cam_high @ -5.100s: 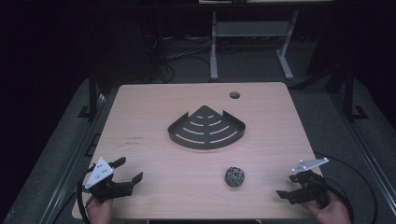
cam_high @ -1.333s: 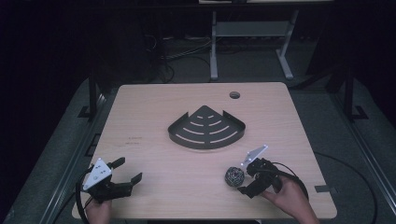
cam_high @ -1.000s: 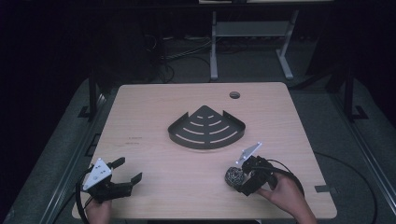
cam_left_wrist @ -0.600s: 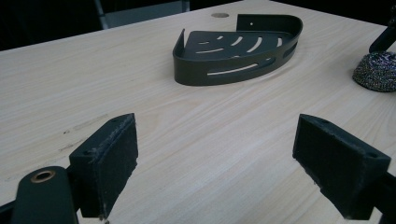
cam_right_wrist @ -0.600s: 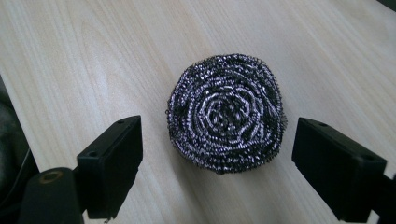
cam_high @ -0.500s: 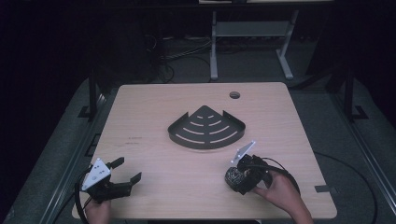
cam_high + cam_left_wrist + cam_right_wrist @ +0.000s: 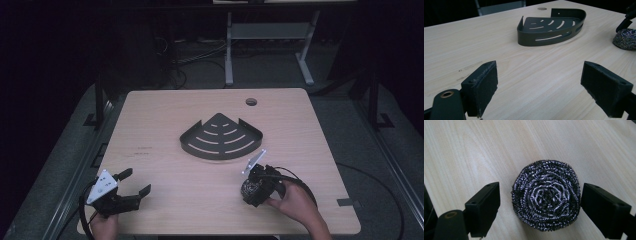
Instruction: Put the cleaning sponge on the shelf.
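Note:
A round steel-wool scourer lies on the wooden table, between the two pads of my right gripper, which is open and straddles it without touching. In the high view the right gripper points down over the scourer at the front right of the table. A black quarter-round slotted shelf basket sits at the table's middle. My left gripper rests open near the front left corner, nothing between its pads. From the left gripper view the basket lies ahead and the scourer at far right.
The wooden table has a round cable hole at its back right. A metal frame stands on the floor behind the table. A cable loops from the right gripper over the table's front right.
My right gripper has travelled from the front right corner leftward to the scourer and lowered over it, open jaws now either side. The left gripper has stayed put.

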Motion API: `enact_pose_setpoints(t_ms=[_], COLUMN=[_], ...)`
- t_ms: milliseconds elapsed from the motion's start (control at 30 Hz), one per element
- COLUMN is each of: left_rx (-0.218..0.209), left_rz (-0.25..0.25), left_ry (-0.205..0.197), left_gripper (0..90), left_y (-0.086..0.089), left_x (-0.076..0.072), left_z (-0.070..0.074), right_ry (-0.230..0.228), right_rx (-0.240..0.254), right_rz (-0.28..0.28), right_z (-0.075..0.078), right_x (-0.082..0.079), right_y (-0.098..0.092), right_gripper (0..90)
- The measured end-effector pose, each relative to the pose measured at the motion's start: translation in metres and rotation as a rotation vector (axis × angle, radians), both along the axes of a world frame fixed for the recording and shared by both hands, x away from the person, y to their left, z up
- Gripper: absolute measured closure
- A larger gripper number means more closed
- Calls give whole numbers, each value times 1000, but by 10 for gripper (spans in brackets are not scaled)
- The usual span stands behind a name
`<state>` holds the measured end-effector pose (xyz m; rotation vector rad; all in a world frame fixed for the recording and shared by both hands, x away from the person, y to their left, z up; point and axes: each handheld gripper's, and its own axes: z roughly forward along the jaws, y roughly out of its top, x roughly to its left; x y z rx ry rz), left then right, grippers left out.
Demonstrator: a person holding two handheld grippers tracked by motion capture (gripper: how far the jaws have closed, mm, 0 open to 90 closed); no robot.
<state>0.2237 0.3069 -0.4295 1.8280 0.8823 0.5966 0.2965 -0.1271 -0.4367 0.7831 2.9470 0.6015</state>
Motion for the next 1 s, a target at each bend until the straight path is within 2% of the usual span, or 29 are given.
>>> enact_pose_setpoints(t_ms=[767,1000], left_rx=[-3,-5], left_rz=[1,-1], left_ry=[-1,-1], left_gripper=[135,135], left_y=[1,1], left_x=[0,0], left_z=[0,0], right_ry=[-2,1], right_rx=[-42,-43], right_rz=[4,9], right_z=[-4,-4], right_x=[4,4], right_y=[4,4], right_gripper=[238,289])
